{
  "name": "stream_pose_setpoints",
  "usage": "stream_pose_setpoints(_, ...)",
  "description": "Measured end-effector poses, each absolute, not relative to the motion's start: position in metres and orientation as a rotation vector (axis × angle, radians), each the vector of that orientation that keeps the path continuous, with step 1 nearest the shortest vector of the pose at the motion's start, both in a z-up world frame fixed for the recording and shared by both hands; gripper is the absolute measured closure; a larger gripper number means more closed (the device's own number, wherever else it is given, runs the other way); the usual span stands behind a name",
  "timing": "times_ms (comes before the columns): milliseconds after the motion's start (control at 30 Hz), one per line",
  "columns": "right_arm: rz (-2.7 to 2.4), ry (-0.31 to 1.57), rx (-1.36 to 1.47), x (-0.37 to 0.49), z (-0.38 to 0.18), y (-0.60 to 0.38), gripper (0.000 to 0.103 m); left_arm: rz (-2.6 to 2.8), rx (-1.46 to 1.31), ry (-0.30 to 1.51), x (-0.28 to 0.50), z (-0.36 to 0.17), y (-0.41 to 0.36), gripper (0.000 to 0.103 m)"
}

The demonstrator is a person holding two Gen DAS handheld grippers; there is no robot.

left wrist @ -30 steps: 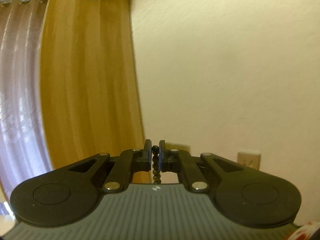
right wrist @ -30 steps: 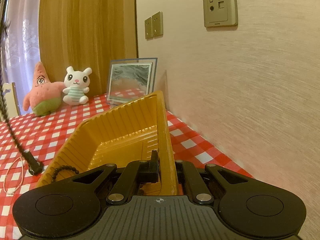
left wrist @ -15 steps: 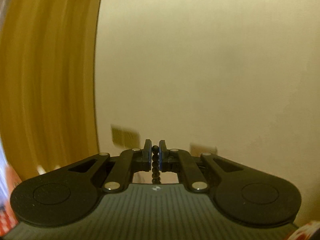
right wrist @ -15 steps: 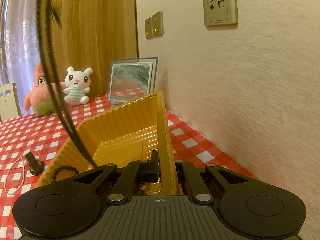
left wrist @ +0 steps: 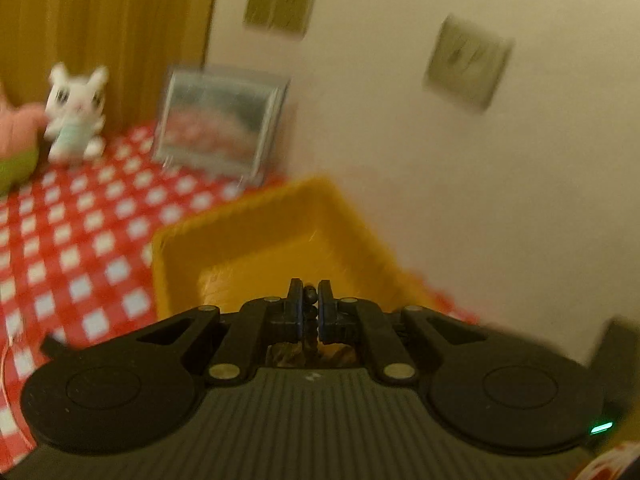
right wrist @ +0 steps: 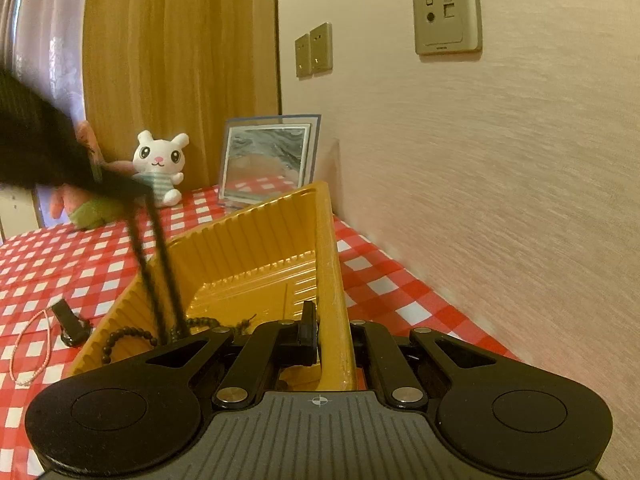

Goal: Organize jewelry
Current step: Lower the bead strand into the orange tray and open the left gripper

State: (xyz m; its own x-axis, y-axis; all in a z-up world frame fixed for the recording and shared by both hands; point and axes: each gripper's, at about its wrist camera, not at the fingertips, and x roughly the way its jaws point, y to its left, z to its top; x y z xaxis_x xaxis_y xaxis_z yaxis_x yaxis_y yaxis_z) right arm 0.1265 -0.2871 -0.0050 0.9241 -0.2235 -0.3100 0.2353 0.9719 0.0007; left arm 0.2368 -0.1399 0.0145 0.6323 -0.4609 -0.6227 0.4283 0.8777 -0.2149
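My left gripper (left wrist: 309, 300) is shut on a black bead necklace (left wrist: 309, 312) and hangs over the yellow tray (left wrist: 280, 240). In the right wrist view the left gripper (right wrist: 120, 188) comes in blurred from the left, and the necklace (right wrist: 160, 280) hangs from it in two strands down into the tray (right wrist: 256, 248), where its lower beads lie coiled. My right gripper (right wrist: 330, 332) is shut on the tray's right wall. A thin pink necklace (right wrist: 32, 340) lies on the checked cloth left of the tray.
A small black object (right wrist: 70, 322) stands beside the pink necklace. A white plush rabbit (right wrist: 160, 166), a pink plush (right wrist: 76, 200) and a framed picture (right wrist: 268, 160) stand at the back of the red-checked table (right wrist: 60, 264). A wall (right wrist: 500, 200) runs close along the right.
My left gripper has swung down from facing the wall to over the tray, bringing the black necklace with it. The necklace's lower end has gone into the tray. My right gripper has not moved.
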Motion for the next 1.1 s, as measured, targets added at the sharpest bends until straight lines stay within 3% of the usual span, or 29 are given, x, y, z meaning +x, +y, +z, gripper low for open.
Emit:
stream_pose_setpoints(400,-0.231,0.318,0.039,0.126,-0.006,-0.289,0.099,-0.441,-0.048,0.872,0.250,-0.045,-0.144,0.097)
stream_pose_setpoints(433,-0.230,0.318,0.039,0.126,-0.006,-0.289,0.099,-0.436,-0.047,0.875,0.250,-0.046,-0.144,0.092)
stream_pose_setpoints(533,-0.230,0.319,0.039,0.127,-0.006,-0.289,0.099,-0.424,-0.033,0.866,0.245,-0.045,-0.145,0.060)
stream_pose_setpoints(567,-0.230,0.319,0.039,0.127,-0.006,-0.289,0.099,-0.422,-0.028,0.854,0.242,-0.043,-0.145,0.057)
stream_pose_setpoints(800,-0.228,0.325,0.041,0.128,-0.006,-0.288,0.099,-0.403,-0.061,0.832,0.232,-0.033,-0.138,0.047)
stream_pose_setpoints(1100,-0.228,0.324,0.040,0.128,-0.006,-0.288,0.099,-0.361,-0.113,0.782,0.212,-0.017,-0.112,0.047)
